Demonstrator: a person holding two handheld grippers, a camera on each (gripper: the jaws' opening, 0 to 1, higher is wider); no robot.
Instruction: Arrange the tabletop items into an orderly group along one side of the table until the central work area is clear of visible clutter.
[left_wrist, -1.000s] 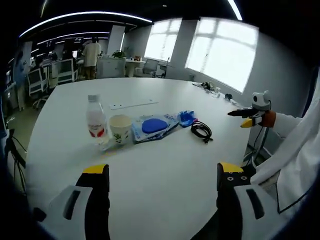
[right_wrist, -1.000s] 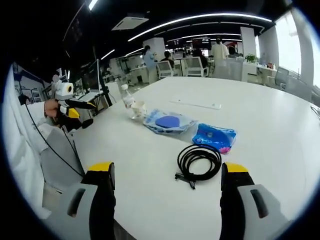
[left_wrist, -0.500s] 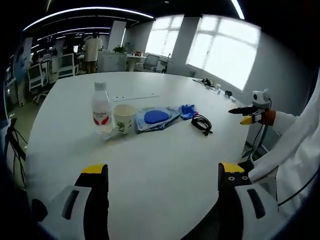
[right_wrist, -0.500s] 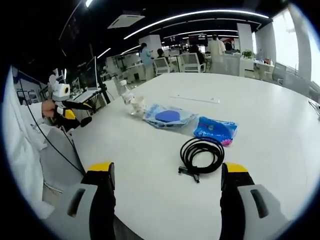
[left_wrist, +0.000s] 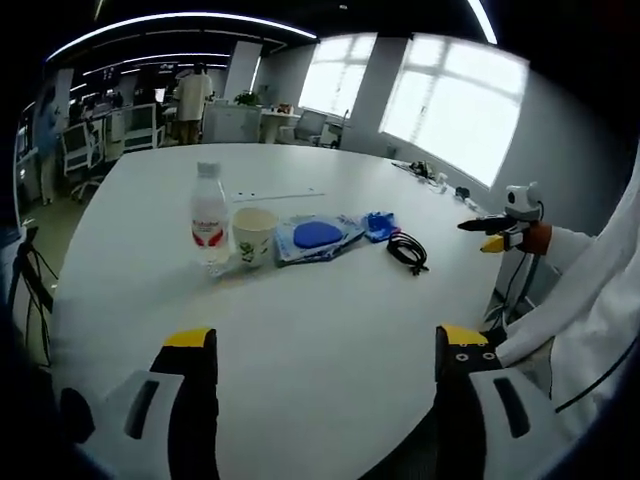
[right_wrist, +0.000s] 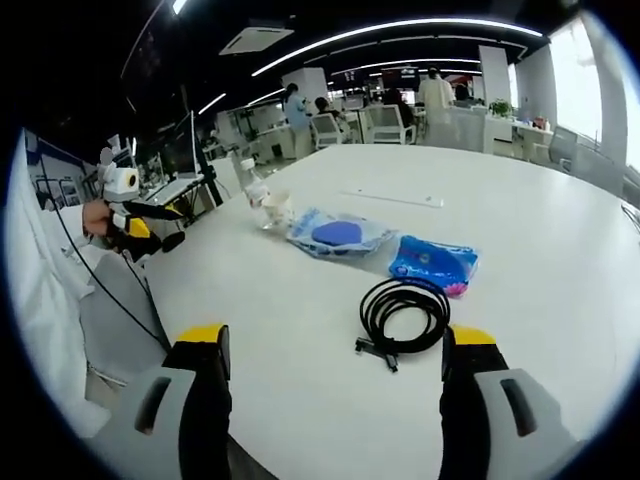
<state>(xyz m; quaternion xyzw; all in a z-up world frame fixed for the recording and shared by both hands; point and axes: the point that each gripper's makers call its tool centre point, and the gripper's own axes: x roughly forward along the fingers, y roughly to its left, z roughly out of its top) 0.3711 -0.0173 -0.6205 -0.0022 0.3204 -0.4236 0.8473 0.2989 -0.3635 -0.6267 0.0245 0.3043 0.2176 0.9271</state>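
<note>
A clear plastic water bottle with a red label (left_wrist: 208, 226) stands upright on the large white worktop (left_wrist: 300, 330), cap on; how much water is in it I cannot tell. Just beside it stands a pale paper cup with a green print (left_wrist: 253, 235), open at the top, and its inside is not visible. Next in the row lies a clear plastic bag holding a round blue object (left_wrist: 318, 236), then a small blue printed packet (left_wrist: 378, 226), then a coiled black cable (left_wrist: 407, 251) with its plug end toward the near edge in the right gripper view. These things lie in one loose line across the middle of the worktop (a thin white strip (left_wrist: 277, 196) lies apart, farther back).

Wide bare surface is open between the line and the near edge.

The left tongs (left_wrist: 315, 385) are spread wide and hold nothing; the right tongs (right_wrist: 338, 385) are also wide apart and empty, above the near edge in front of the cable. Small items near the far window edge are too small to make out.
</note>
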